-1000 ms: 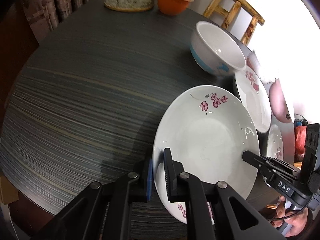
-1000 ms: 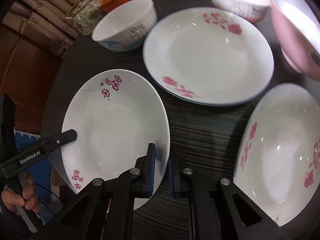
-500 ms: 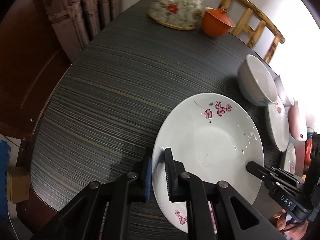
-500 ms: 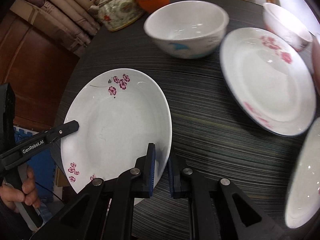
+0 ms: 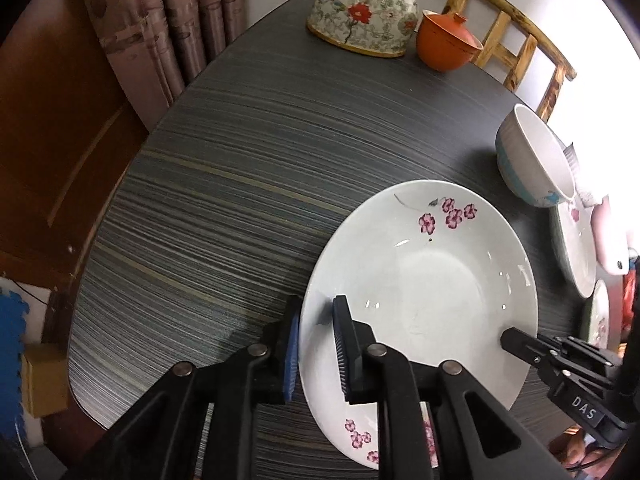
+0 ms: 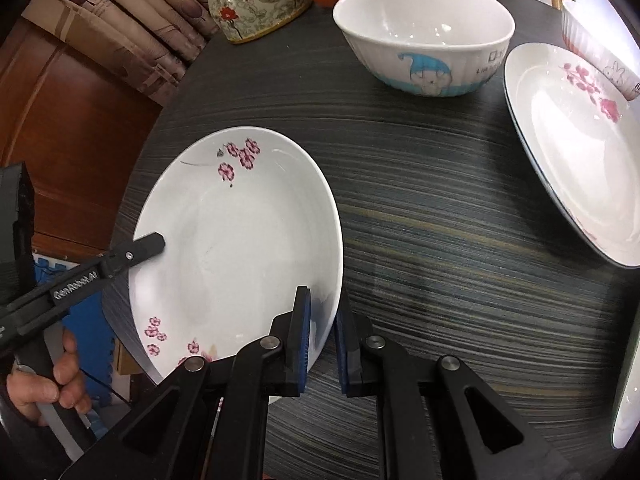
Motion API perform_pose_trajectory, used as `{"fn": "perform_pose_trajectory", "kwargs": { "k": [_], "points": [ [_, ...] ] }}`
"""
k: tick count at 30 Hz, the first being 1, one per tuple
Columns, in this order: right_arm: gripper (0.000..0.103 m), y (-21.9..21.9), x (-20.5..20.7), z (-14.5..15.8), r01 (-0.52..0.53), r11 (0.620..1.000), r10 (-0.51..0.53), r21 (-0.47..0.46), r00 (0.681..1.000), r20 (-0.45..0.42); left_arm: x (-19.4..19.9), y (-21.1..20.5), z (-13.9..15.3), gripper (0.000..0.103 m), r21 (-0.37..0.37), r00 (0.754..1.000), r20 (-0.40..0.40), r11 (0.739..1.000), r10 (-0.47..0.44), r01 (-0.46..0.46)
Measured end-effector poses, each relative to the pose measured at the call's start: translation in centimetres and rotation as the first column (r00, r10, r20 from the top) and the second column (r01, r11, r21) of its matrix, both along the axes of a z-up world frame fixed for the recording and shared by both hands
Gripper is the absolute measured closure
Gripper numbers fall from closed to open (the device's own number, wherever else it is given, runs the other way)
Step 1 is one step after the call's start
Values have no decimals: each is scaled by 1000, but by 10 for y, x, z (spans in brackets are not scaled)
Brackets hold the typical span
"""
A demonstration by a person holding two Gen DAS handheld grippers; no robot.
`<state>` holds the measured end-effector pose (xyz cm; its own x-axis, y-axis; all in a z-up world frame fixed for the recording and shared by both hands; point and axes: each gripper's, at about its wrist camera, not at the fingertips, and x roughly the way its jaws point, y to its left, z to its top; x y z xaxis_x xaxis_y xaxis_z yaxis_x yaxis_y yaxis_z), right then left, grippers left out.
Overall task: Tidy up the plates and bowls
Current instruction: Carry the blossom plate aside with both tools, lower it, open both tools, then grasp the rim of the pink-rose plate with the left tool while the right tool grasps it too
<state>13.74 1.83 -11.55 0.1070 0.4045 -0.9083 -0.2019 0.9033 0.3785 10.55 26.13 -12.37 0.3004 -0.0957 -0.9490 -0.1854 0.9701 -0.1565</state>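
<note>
Both grippers are on the same plate (image 5: 424, 292) here, one at each side of its rim. The left gripper (image 5: 316, 354) bites the rim at the plate's 8 o'clock edge in its own view, one blue pad beneath, the ribbed pad on top, jaws closed on the china. The right gripper (image 6: 322, 344) pinches the opposite rim, at 5 o'clock on the plate in the right view, jaws closed on it too, the rim sandwiched between the pads. The plate sits at the near left part of the dark striped table (image 5: 224, 184), partly overhanging the table edge; whether it rests on the wood or is lifted clear, I cannot tell. Pink blossoms mark it at 12 o'clock and again along the near rim. Beyond it, at 1 o'clock in the right view, a white bowl (image 6: 424, 36) with a blue cartoon figure stands upright, well apart from the held plate. At 3 o'clock lies a second plate (image 6: 576, 152) with pink flowers, a smaller bowl (image 6: 592, 44) touching its far edge. At the table's far end, 12 o'clock in the left view, a floral teapot (image 5: 364, 8) stands just beside an orange lidded cup (image 5: 448, 40).
</note>
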Motion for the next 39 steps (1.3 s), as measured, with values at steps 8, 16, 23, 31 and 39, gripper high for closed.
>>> {"fn": "perform_pose_trajectory", "kwargs": {
  "k": [8, 16, 23, 31, 39],
  "points": [
    [71, 11, 2, 0, -18, 1000, 19, -23, 1000, 4, 0, -15, 12, 75, 184, 999, 25, 982, -43, 37],
    [66, -1, -2, 12, -18, 998, 21, -57, 999, 47, -13, -6, 33, 73, 215, 995, 78, 974, 60, -76],
    [66, -34, -17, 26, -12, 996, 20, -86, 996, 87, -28, -44, 59, 69, 194, 994, 106, 981, -4, -17],
    [66, -91, -39, 40, 17, 992, -2, -123, 993, 122, -25, -128, 70, 69, 103, 988, 87, 988, -124, 115],
    [66, -181, -64, 52, 86, 983, -66, -160, 990, 128, -23, -213, 62, 69, -91, 970, 34, 966, -239, 242]
  ]
}}
